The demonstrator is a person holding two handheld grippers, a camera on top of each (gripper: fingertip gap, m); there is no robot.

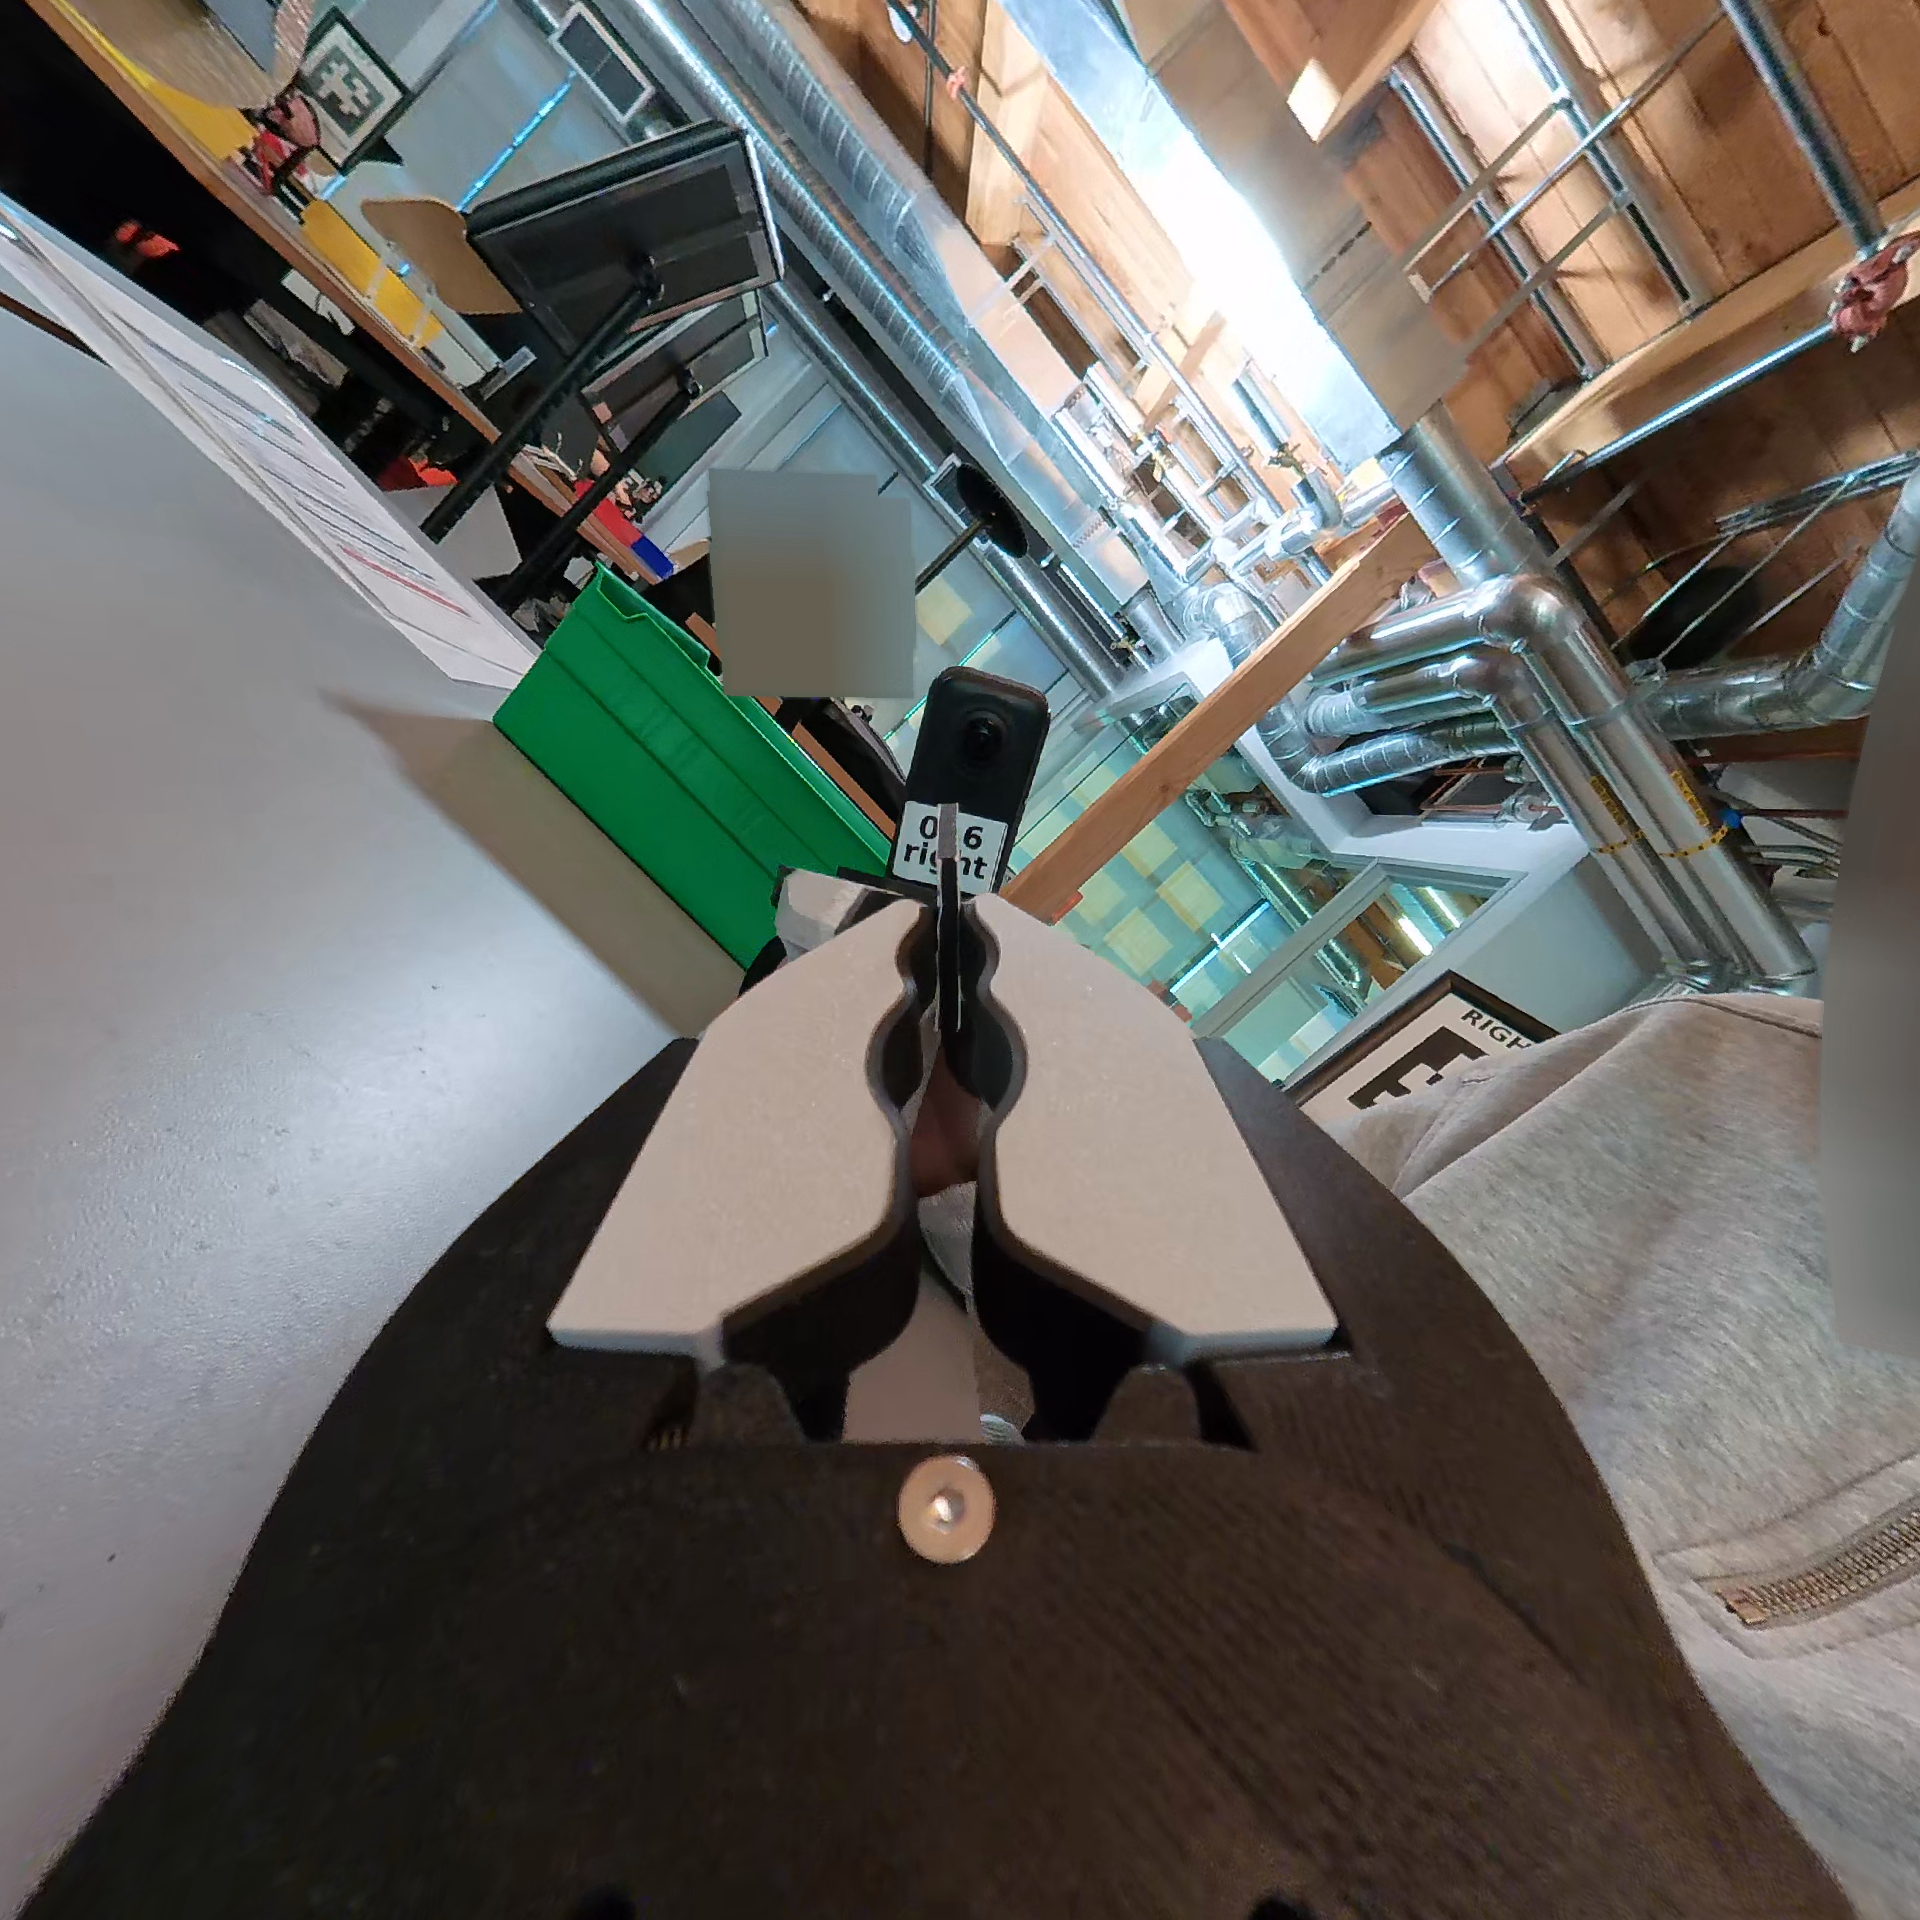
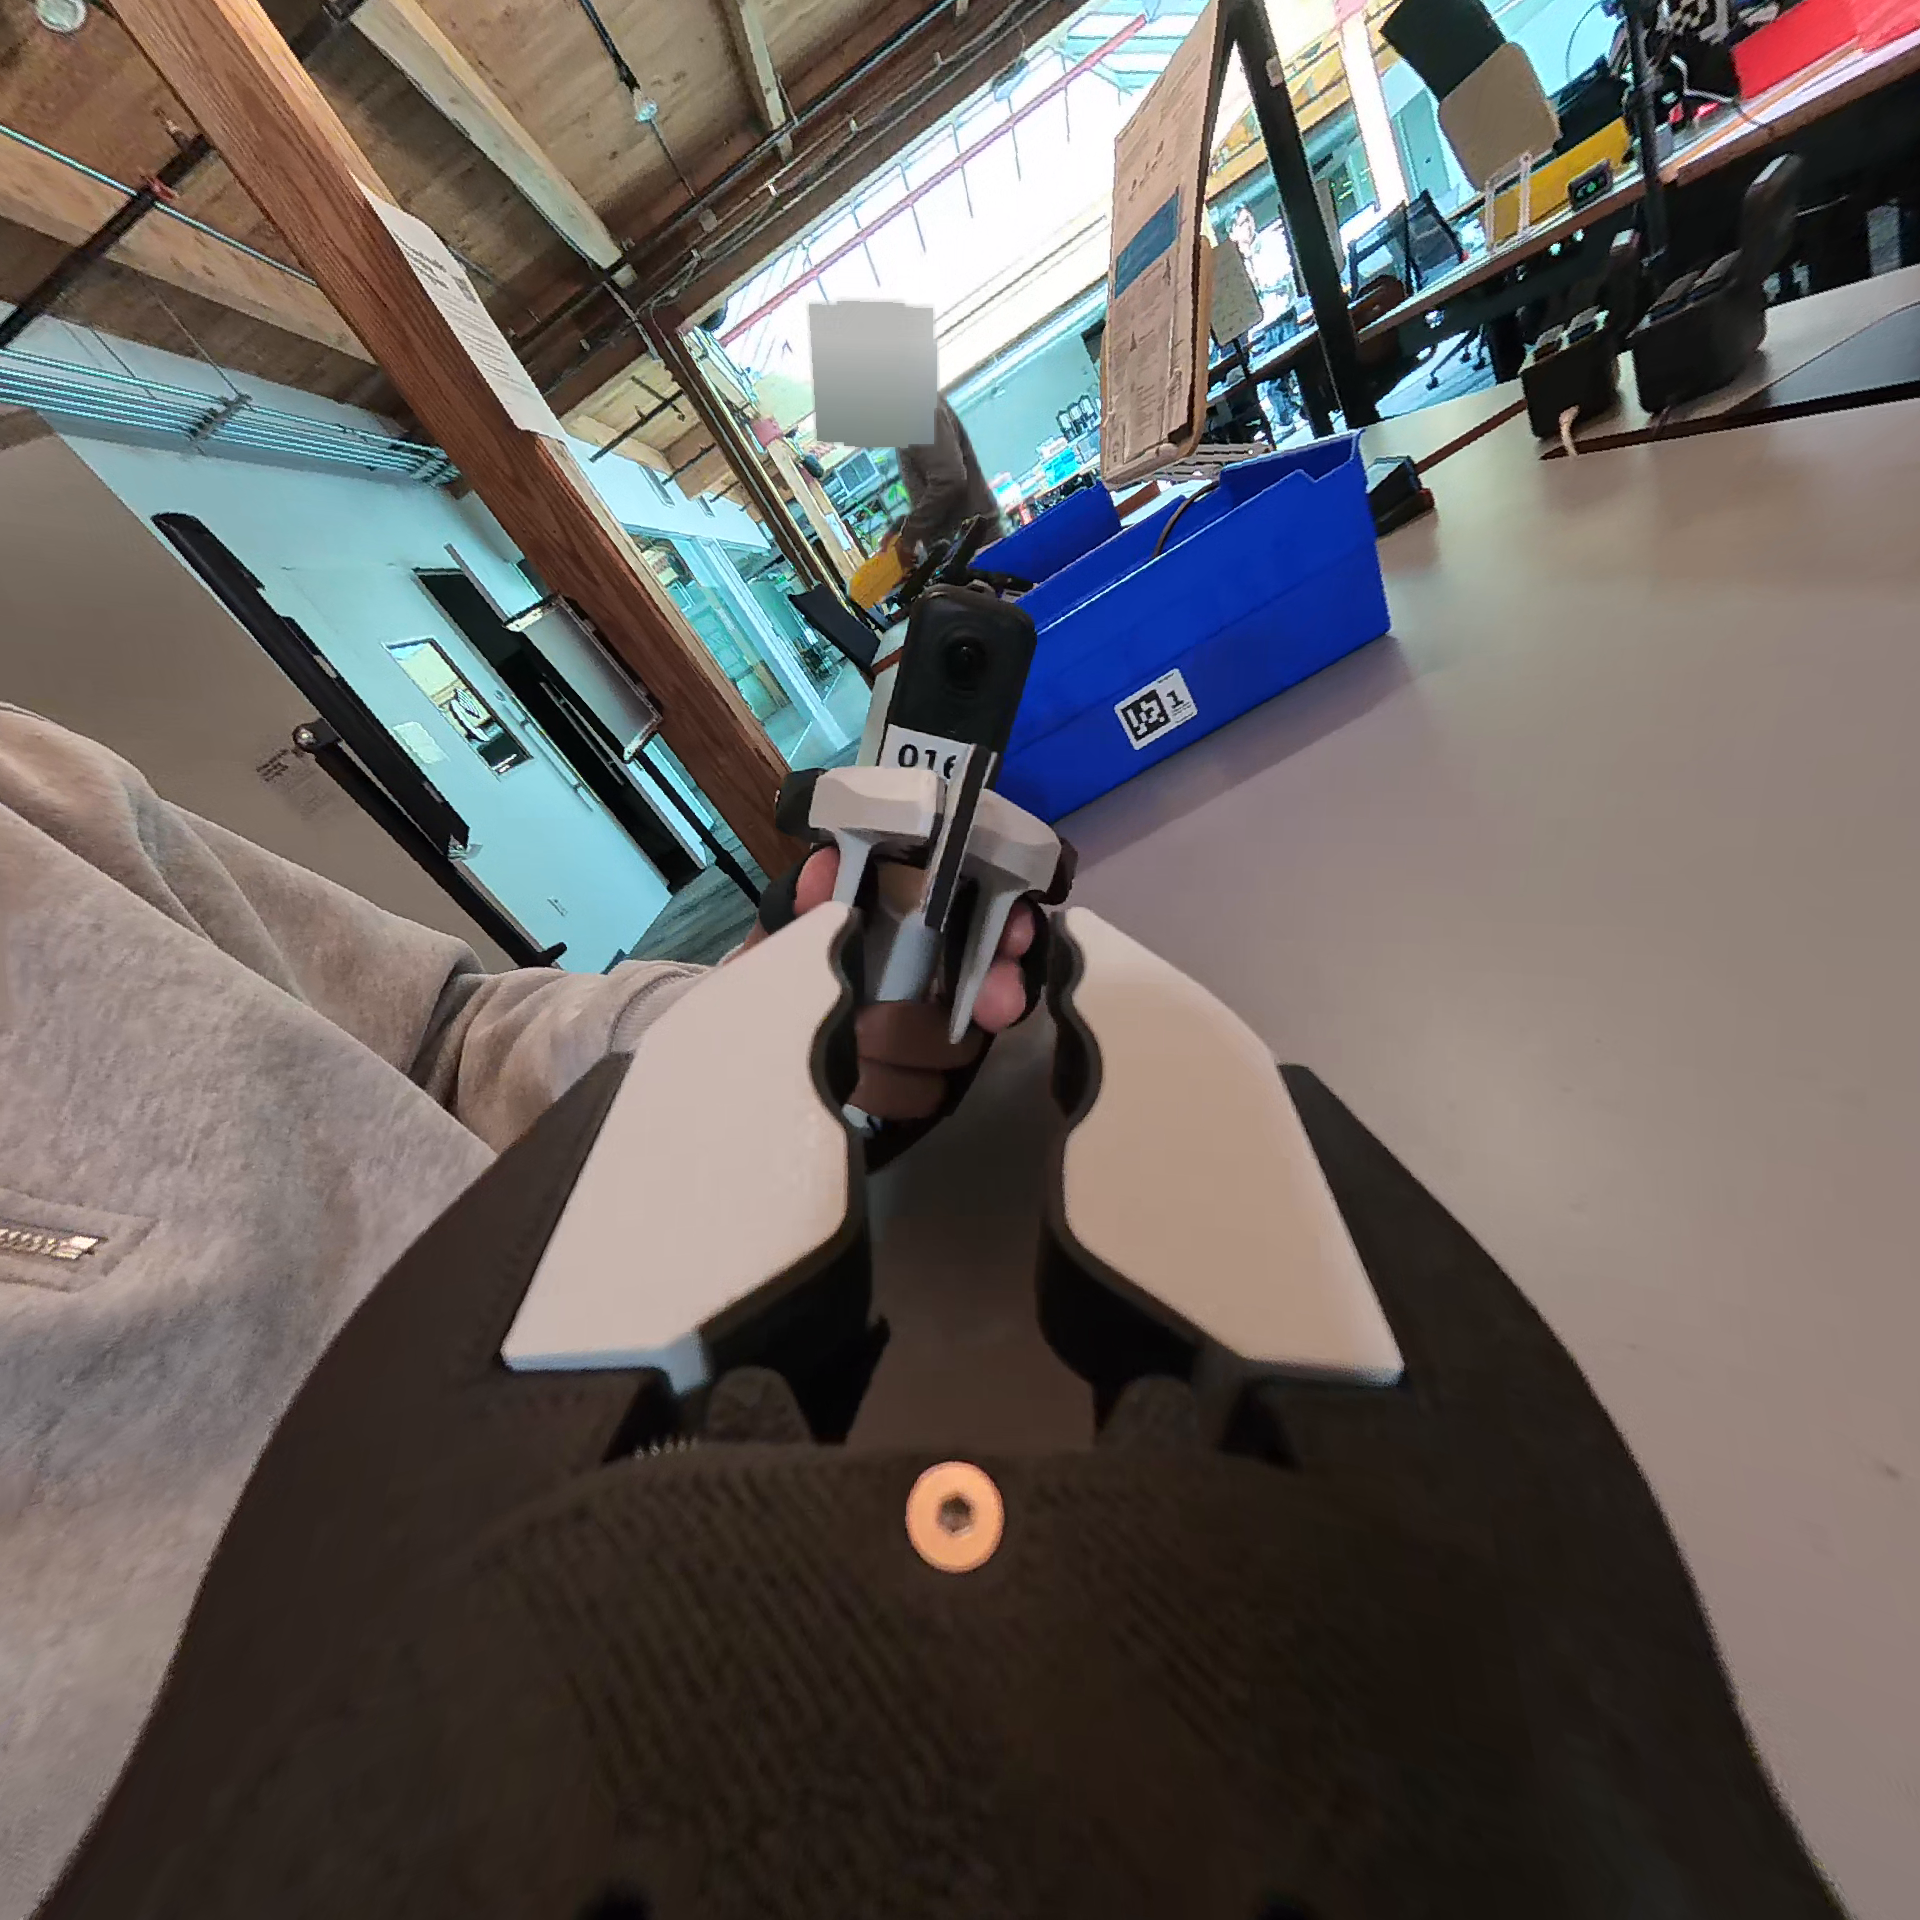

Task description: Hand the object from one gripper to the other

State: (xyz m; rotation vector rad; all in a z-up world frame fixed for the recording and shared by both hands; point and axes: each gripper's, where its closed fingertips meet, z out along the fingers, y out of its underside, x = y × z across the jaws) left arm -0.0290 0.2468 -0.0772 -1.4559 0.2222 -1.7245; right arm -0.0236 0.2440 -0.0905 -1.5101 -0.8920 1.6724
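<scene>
A thin flat strip point(image 1: 948, 966), black with a grey part, is seen edge-on between the fingers of my left gripper point(image 1: 948, 914), which is shut on it. In the right wrist view the strip point(image 2: 940, 883) sticks out of the left gripper point(image 2: 914, 935) towards me, and its grey end reaches the gap between my fingertips. My right gripper point(image 2: 951, 925) is open, with its fingers on either side of the strip and not touching it. The right gripper's camera point(image 1: 971, 738) shows just behind the left fingertips; its fingers are hidden there.
Both grippers are held above a grey table point(image 2: 1558, 935). A blue bin point(image 2: 1195, 623) stands on it behind the grippers, and a green bin point(image 1: 665, 748) stands at its edge. The holder's grey sleeve point(image 2: 208, 987) fills the left side. A person point(image 2: 935, 478) stands far back.
</scene>
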